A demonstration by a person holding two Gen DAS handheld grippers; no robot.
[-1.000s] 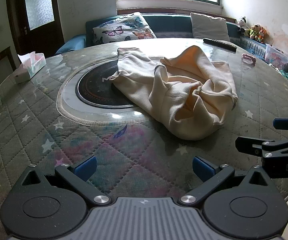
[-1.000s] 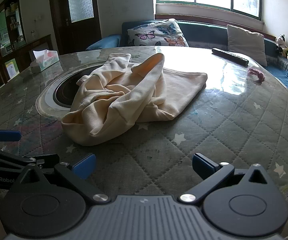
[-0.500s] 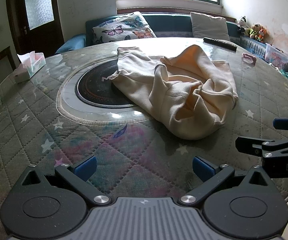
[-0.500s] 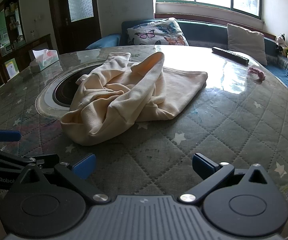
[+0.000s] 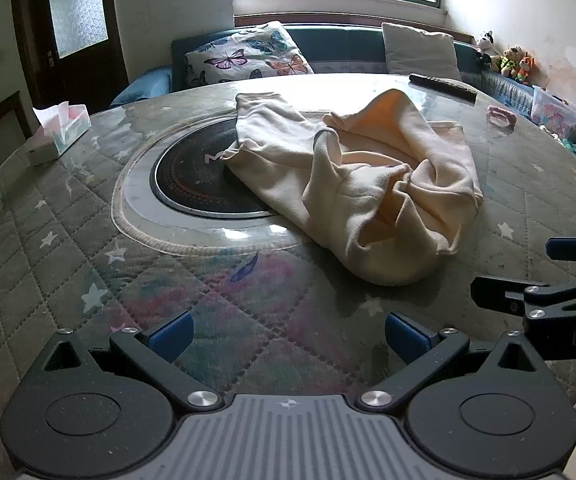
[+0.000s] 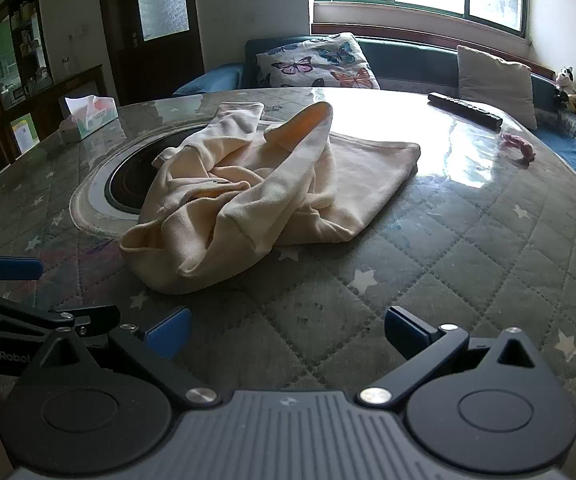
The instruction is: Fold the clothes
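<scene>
A cream garment (image 5: 360, 184) lies crumpled in a heap on the round table, partly over the black hotplate (image 5: 192, 176). It also shows in the right wrist view (image 6: 256, 196). My left gripper (image 5: 288, 332) is open and empty, low over the table's near edge, short of the garment. My right gripper (image 6: 288, 330) is open and empty, also near the front edge, to the right of the left one. The right gripper shows in the left wrist view (image 5: 560, 268); the left gripper shows in the right wrist view (image 6: 28, 292).
A tissue box (image 5: 60, 132) stands at the table's left. A black remote (image 6: 464, 110) and a small pink object (image 6: 518, 148) lie at the far right. A quilted mat under glass (image 5: 88, 280) covers the table. A sofa with cushions (image 5: 248, 54) stands behind.
Almost nothing has changed. The garment lies as before and both grippers stay open at the table's front edge.
</scene>
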